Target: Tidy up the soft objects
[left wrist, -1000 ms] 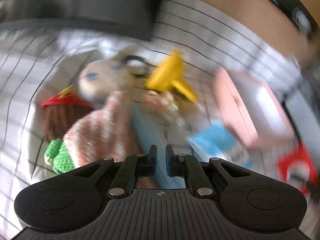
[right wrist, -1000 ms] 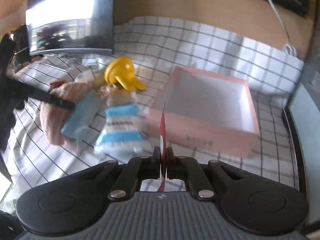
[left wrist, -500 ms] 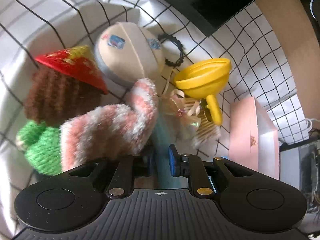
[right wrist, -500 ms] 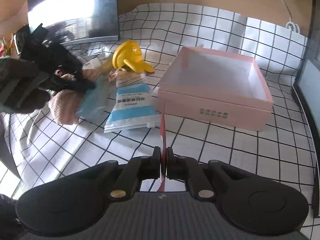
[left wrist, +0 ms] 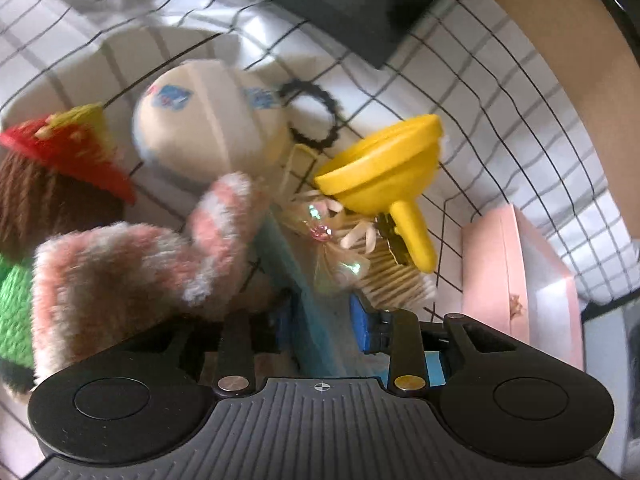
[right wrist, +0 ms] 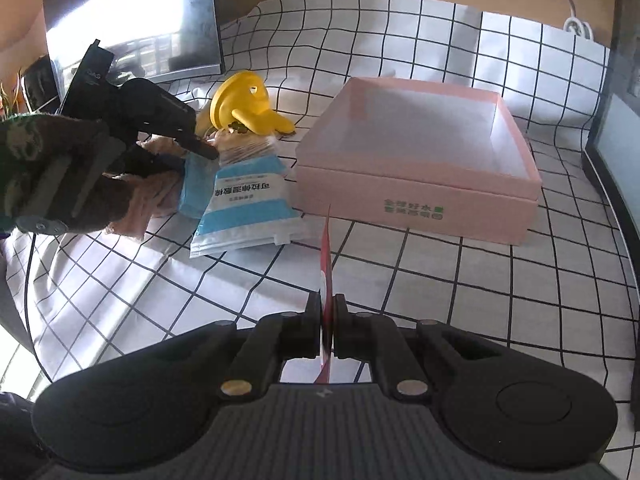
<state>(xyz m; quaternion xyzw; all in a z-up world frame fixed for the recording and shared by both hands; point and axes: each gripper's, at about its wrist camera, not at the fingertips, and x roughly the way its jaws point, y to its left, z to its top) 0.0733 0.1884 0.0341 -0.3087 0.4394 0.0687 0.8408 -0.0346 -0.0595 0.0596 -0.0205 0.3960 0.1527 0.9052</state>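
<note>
Left wrist view: the left gripper (left wrist: 320, 320) is pointing down into the pile, its jaws opening, with the edge of a blue pack (left wrist: 296, 280) standing between the blue pads (left wrist: 362, 326); the pads are not pressing it. Judging by this, the step is to take that soft pack. To do it well, the jaws should be straddling the pack's edge alone and closing squarely, keeping the fuzzy pink sock (left wrist: 132, 272) out of the bite, since it is touching the left finger. A knitted doll (left wrist: 48, 200), a cream ball (left wrist: 208, 136), a black hair tie (left wrist: 310, 114), a yellow funnel (left wrist: 384, 176) and a cellophane bundle (left wrist: 340, 252) are crowding just beyond the tips and could snag or drag along. The pink box (left wrist: 516, 276) is lying toward the cloth's right side.

Right wrist view: the right gripper (right wrist: 328, 320) is pinching a thin red card (right wrist: 326, 264) between nearly shut jaws, hovering over the checked cloth (right wrist: 440, 280). The box (right wrist: 416, 184), open and empty, is sitting mid-cloth, probably the goal. A striped pouch (right wrist: 244, 208) is lying beside the box's left wall, between the pile and the box, and would be in the way of a low carry. The left gripper (right wrist: 200, 146) is nosing into the pile near the cloth's left edge, in front of a dark monitor (right wrist: 132, 24).
</note>
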